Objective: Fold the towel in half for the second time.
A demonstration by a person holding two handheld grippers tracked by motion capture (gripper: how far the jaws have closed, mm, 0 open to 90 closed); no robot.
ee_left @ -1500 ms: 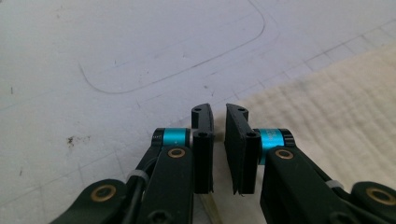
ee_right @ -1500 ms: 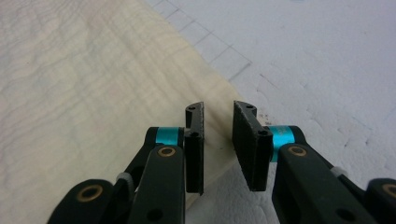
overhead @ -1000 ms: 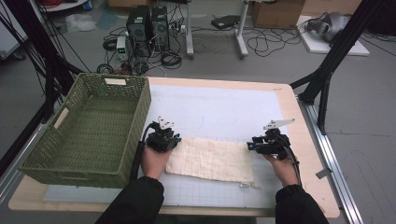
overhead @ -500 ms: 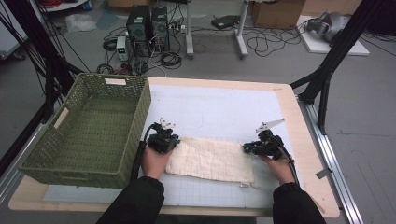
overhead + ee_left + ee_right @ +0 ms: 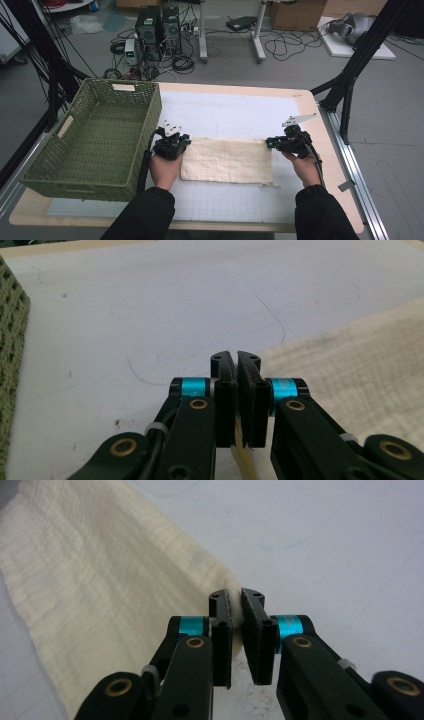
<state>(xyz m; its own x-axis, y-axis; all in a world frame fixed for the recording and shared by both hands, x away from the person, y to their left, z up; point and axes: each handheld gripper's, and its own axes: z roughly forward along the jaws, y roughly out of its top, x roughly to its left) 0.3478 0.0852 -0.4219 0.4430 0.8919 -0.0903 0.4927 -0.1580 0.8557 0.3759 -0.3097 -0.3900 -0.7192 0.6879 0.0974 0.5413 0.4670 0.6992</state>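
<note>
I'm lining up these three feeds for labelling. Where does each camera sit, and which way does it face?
High view: above the person's side, looking forward and down on the table; forearms, hands, left gripper and right gripper show.
Left gripper view: rides the left gripper, looking along its jaws at the cloth edge.
Right gripper view: rides the right gripper, jaws pinching the cloth.
All three share the cloth; the basket shows in two.

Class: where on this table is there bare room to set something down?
The bare mat beyond the cloth, between the basket and the table's right edge, is free, as is the near strip below the cloth. The middle is crowded: each tool, left and right, grips a cloth corner.
</note>
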